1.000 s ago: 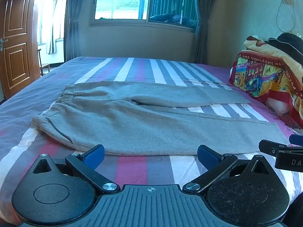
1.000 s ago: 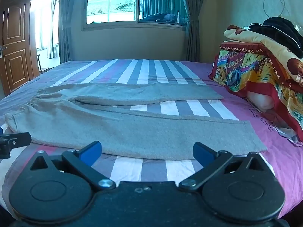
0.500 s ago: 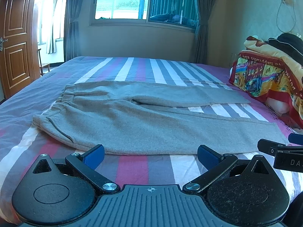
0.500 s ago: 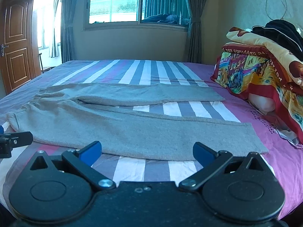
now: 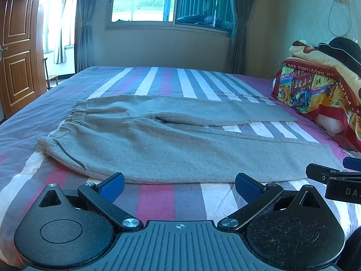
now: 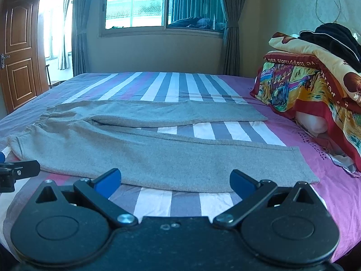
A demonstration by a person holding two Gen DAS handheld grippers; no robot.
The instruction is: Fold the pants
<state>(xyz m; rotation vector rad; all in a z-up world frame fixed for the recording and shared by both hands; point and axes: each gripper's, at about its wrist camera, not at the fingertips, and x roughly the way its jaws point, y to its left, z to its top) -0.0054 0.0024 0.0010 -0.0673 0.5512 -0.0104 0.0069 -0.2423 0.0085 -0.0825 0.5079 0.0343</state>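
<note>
grey fleece pants [image 5: 171,144] lie flat on the striped purple, grey and white bed [image 5: 171,81], waistband left, 2 legs splayed apart. left gripper [image 5: 179,186] and right gripper [image 6: 174,181] hover near the closer leg's edge, both spread wide, holding nothing.

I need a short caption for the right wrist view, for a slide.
Open right gripper poised at the near edge of grey pants spread flat on a striped bed, both legs unfolded.
</note>
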